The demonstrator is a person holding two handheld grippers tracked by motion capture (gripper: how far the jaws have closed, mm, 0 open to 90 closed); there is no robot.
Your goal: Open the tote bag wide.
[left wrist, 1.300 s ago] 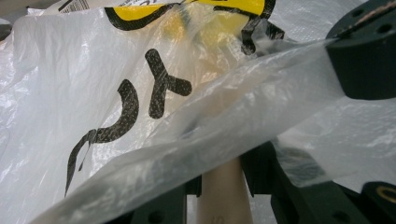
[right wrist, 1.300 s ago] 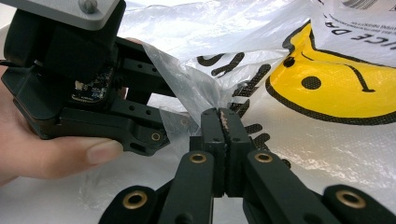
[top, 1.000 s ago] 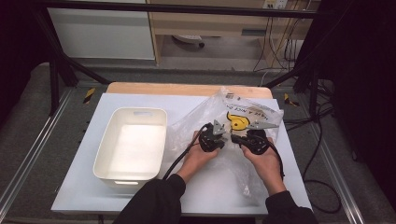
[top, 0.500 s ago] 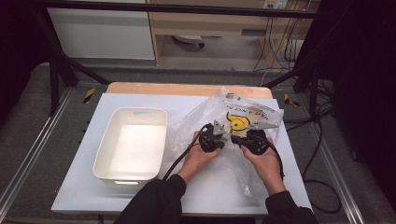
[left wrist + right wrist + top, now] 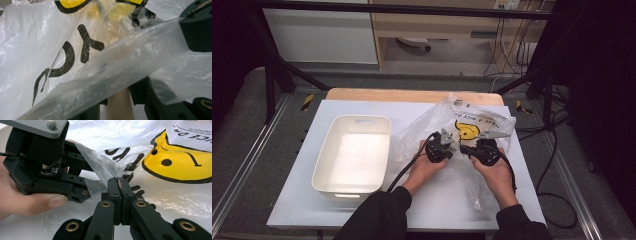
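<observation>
Right gripper view: right tool [image 5: 119,185] has its jaws pressed together on a pinch of film at the edge of the plastic bag [image 5: 175,195]; grip looks solid. Left tool [image 5: 75,170] sits just beside it, with bag film draped over its jaws. In the left gripper view the film hides the jaws, so I cannot tell whether the left tool is clamped on the bag or just under it.

High view: bag [image 5: 437,130] lies crumpled on the table [image 5: 412,210], right of the white bin [image 5: 327,172], with both tools at its middle.

My read: they're opening the bag mouth. To do it well:
- confirm each tool holds one layer only, on opposite sides
- pull apart slowly and level; thin film tears or slips
- keep the right pinch deep, not at the very edge
</observation>
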